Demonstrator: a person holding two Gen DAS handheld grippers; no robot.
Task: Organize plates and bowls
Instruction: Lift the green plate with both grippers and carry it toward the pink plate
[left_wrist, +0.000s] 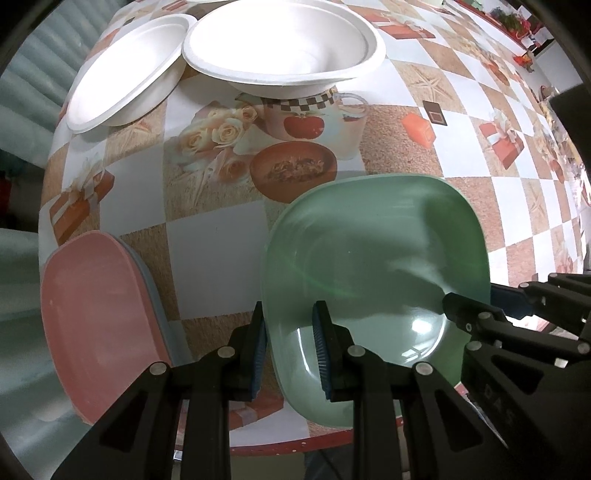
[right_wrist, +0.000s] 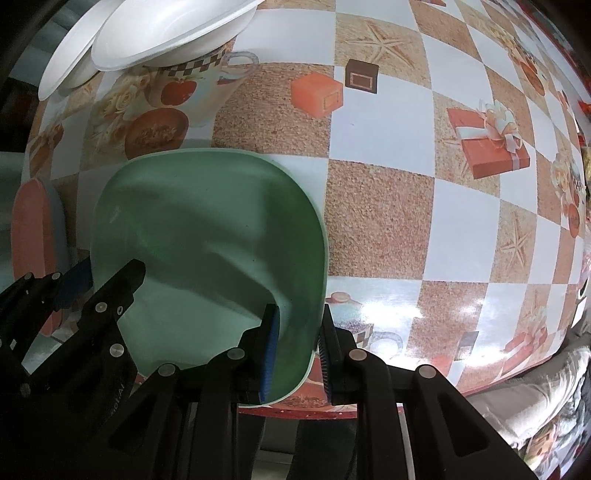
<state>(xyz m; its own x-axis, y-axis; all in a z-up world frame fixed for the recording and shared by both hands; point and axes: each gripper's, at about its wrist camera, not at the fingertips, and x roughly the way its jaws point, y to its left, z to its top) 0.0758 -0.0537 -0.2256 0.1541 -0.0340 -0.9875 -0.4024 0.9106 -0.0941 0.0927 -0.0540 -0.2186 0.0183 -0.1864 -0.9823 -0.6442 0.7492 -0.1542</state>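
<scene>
Over the table's near edge, both grippers (left_wrist: 290, 347) (right_wrist: 297, 350) clamp the green plate (left_wrist: 373, 258) (right_wrist: 207, 221).

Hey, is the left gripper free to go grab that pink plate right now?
Probably not yet. The left gripper is shut on the green plate, as is the right gripper. The pink plate itself lies uncovered beside it.

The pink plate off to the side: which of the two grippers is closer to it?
Left. The left gripper is clamped on the green plate edge that faces the pink plate. The right gripper grips the green plate's opposite edge, farther away.
</scene>
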